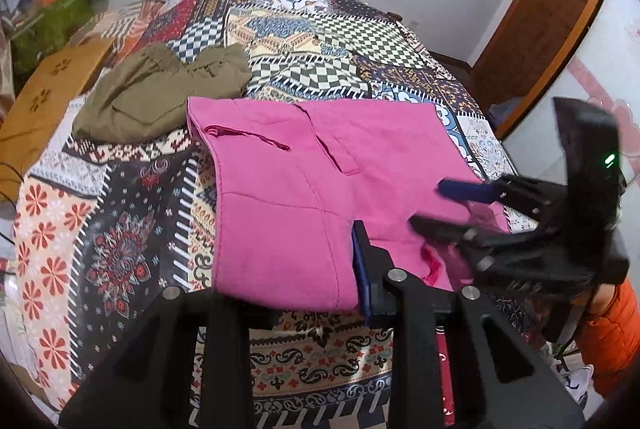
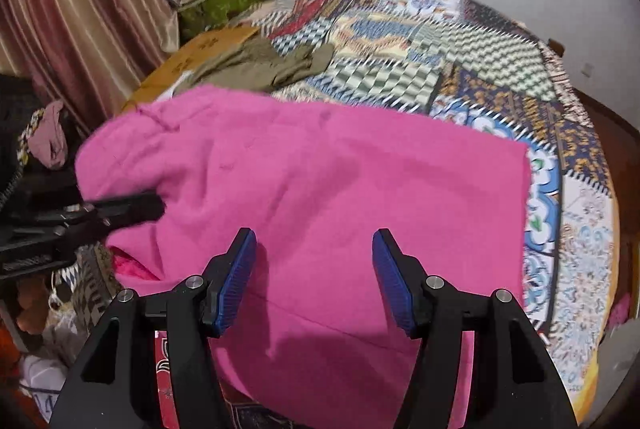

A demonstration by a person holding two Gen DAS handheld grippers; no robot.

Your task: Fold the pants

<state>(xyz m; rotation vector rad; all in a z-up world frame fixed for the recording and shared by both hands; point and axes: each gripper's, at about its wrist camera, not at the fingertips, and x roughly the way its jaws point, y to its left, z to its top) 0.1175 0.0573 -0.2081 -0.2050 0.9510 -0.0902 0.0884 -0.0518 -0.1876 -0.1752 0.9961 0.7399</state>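
I am working over a patchwork bedspread [image 1: 320,41]; the pink pants [image 2: 320,181] are lying at its near edge. My right gripper [image 2: 314,281] is hovering spread above them; my left gripper [image 1: 320,269] seems to be pinching their edge.

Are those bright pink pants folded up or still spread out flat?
Partly folded: the bright pink pants lie doubled on the patterned bedspread, waistband and pocket on top.

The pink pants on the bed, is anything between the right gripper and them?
Nothing visible. The right gripper hangs open directly over the pink pants, with only bare pink cloth between and below its fingers. The olive garment lies farther back, clear of it.
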